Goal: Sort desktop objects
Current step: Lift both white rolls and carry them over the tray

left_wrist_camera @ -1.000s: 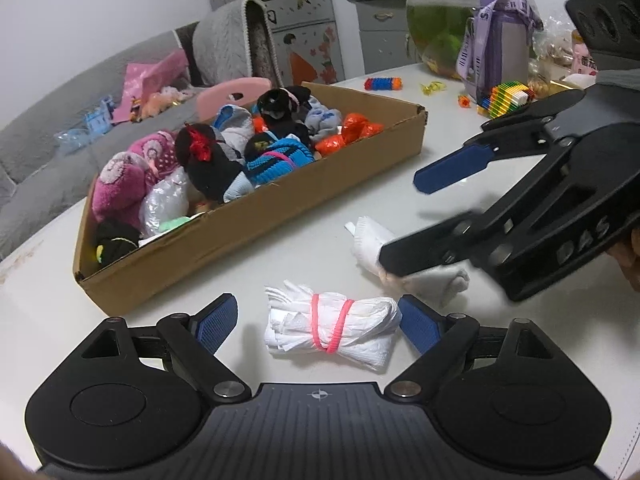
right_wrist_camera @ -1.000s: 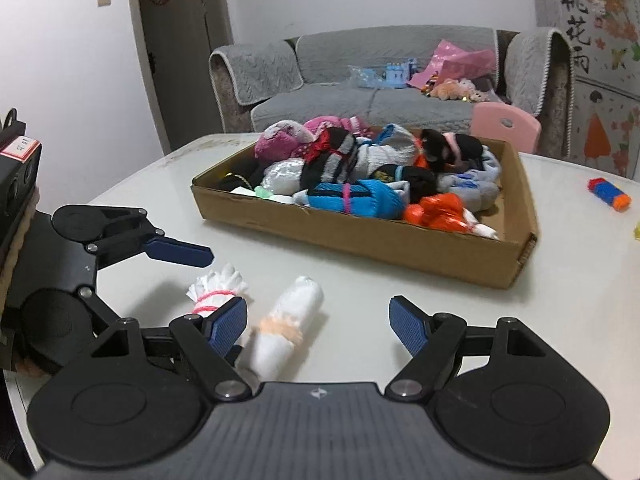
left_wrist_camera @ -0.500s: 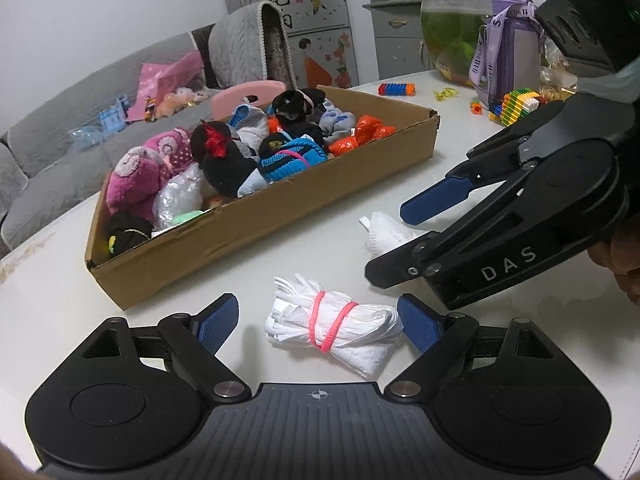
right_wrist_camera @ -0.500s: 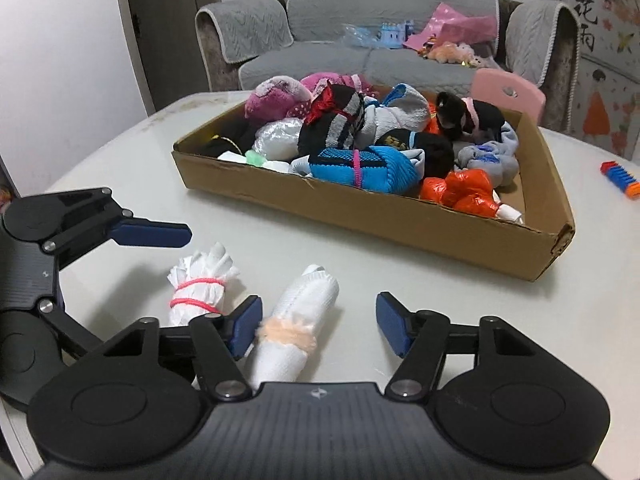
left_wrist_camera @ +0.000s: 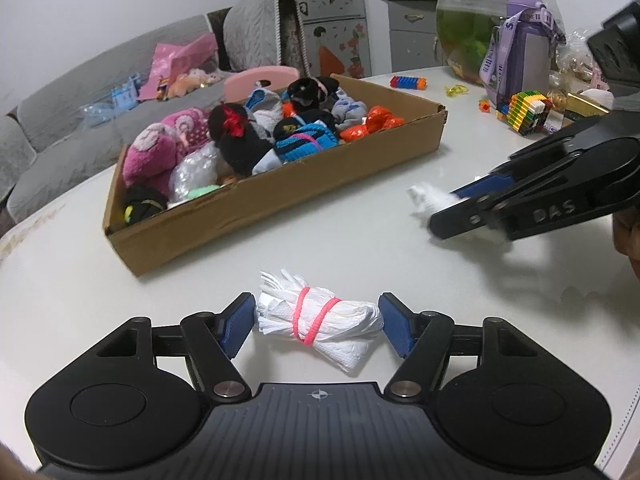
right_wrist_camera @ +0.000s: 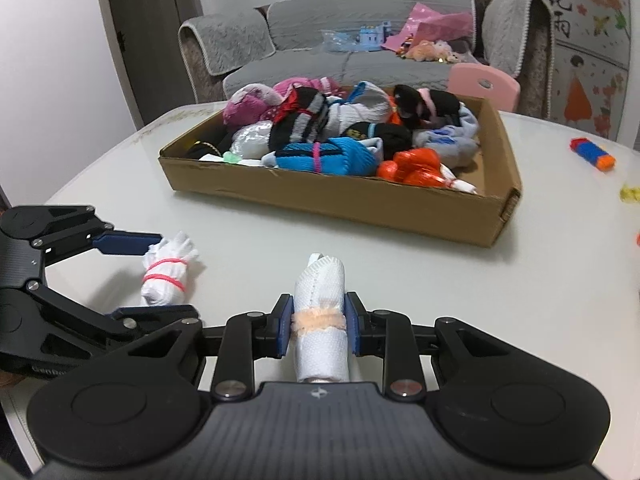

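Looking low and close across the white table from opposite near corners, both toward the cardboard box and grey sofa

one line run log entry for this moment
left gripper: open, straddling pink-banded bundle | right gripper: shut on white roll | box: awaiting both

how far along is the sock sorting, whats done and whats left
Mostly done: the cardboard box already holds many rolled bundles. In hand: the right gripper is shut on the white sock roll with the peach band. The left gripper is open around the white bundle with the pink rubber band, which lies on the table. Left: both white bundles must go into the box.
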